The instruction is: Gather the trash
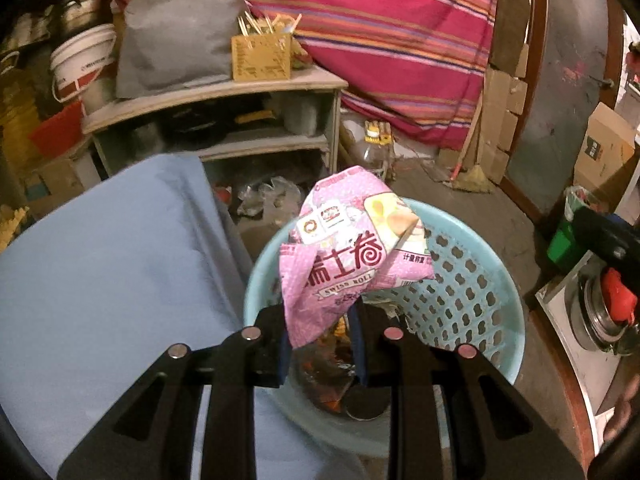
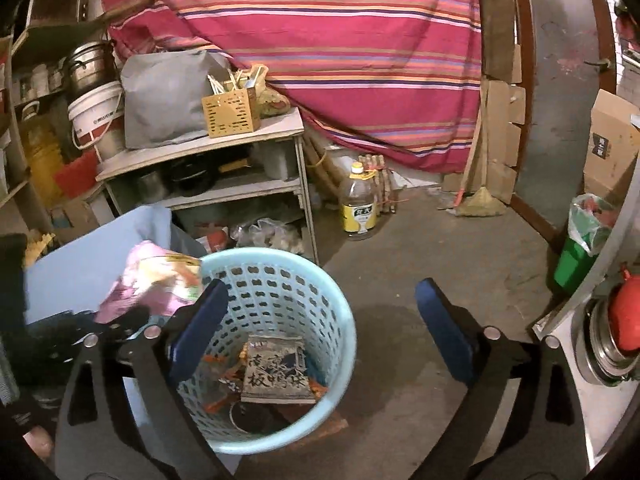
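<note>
A light blue perforated basket [image 1: 500, 280] stands on the floor with several wrappers inside. My left gripper [image 1: 320, 320] is shut on the lower end of a crumpled pink Swiss-roll wrapper [image 1: 344, 248], which hangs over the basket's near rim. In the right wrist view the same wrapper [image 2: 156, 280] sits at the left edge of the basket [image 2: 344, 312], with the left gripper [image 2: 132, 312] below it. My right gripper [image 2: 322, 296] is open wide above the basket, with nothing between its fingers. A grey printed packet [image 2: 276, 372] lies flat in the basket's bottom.
A blue cloth-covered surface [image 1: 100, 260] lies left of the basket. Behind it stands a cluttered shelf [image 2: 200, 148]. On the concrete floor are an oil bottle [image 2: 359, 208] and, at the right, a green bin with a bag [image 2: 580, 252]. A metal pot [image 2: 608, 352] is at the far right.
</note>
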`<state>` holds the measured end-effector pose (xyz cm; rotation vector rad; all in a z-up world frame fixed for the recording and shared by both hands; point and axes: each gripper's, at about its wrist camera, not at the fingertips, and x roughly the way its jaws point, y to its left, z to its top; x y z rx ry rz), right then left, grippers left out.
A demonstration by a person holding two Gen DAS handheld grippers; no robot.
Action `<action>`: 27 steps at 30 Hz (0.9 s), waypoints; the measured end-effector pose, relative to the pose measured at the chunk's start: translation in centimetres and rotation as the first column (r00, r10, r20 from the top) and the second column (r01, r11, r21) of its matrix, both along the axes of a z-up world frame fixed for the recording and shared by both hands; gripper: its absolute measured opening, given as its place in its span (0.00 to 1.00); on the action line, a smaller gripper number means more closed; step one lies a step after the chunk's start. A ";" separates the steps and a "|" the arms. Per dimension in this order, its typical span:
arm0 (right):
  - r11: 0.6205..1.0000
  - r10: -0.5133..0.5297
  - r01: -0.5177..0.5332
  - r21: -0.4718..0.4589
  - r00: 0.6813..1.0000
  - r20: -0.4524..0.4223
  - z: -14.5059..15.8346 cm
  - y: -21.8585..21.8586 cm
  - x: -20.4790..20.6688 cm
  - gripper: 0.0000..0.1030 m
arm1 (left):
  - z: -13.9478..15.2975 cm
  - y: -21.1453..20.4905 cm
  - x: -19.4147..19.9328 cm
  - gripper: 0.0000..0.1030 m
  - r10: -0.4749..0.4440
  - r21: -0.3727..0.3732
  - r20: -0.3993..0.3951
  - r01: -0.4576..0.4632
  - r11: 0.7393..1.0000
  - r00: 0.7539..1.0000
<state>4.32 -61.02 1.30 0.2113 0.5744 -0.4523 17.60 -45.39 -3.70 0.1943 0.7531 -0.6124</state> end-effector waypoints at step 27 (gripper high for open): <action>0.992 0.128 -0.128 0.016 0.992 -0.008 -1.5 4.8 0.0 0.96 | 3.6 13.3 -4.3 0.78 0.162 -0.034 0.151 -0.159 0.987 0.975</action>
